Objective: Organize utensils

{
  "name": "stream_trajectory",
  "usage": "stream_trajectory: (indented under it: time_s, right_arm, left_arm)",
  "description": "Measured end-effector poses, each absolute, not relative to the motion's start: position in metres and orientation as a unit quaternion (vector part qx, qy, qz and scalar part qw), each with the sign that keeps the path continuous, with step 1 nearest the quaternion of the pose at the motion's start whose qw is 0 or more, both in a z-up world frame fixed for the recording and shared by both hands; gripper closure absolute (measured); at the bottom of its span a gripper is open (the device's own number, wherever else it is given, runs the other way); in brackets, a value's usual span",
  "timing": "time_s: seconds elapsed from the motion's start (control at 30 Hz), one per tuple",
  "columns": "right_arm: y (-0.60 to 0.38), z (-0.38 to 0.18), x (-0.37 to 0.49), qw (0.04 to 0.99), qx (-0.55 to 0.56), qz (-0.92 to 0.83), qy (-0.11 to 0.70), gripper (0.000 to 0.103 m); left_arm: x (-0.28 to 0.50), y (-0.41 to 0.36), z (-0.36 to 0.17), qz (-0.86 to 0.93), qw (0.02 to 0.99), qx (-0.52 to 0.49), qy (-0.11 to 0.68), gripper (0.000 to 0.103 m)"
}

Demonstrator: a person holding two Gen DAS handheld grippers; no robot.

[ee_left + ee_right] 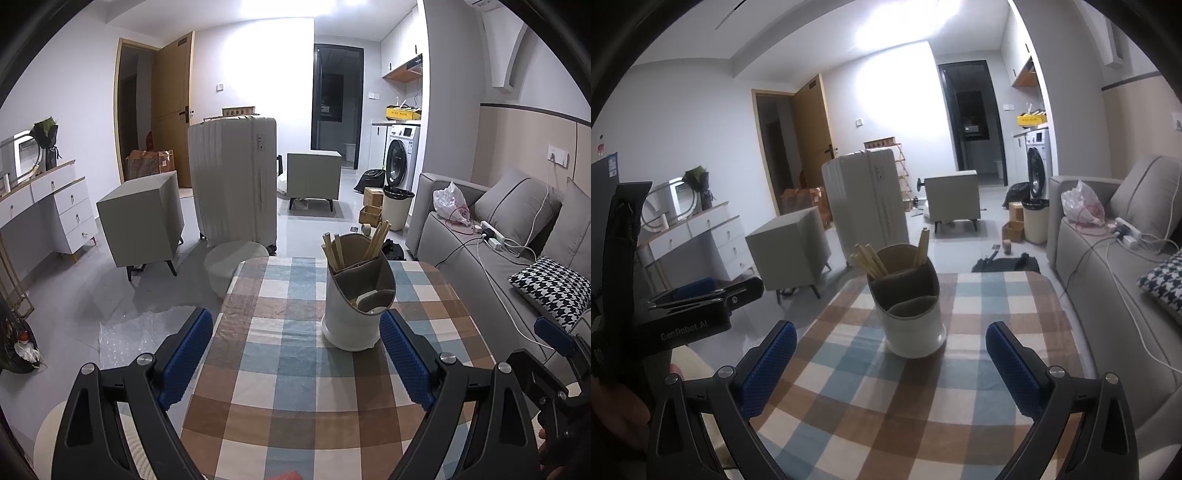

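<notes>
Both spread wide and empty, the left hand-held gripper [295, 354] and right hand-held gripper [891, 363] face the upright white utensil holder [354, 295] mid-tabletop [295, 406], chopsticks [334, 249] standing in its far compartment, left one looking slightly nearer.

Chopsticks [334, 248] in holder [354, 306]; tablecloth [295, 387]
</notes>
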State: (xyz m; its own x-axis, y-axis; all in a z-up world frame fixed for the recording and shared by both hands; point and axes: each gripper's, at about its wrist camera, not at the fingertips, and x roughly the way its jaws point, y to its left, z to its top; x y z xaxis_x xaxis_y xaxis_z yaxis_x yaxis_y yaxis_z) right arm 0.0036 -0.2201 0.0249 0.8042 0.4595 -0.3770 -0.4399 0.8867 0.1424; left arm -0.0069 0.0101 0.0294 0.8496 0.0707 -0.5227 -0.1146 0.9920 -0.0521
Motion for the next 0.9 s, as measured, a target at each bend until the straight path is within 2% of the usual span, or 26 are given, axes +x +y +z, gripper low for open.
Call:
stream_trajectory:
  time_s: [0.9]
  right_arm:
    - [-0.2181, 0.0217, 0.0047, 0.949, 0.022, 0.237, 0.208, 0.0]
  left_arm:
    - [-0.0077, 0.0094, 0.0303, 0.047, 0.961, -0.046, 0.269, 0.014]
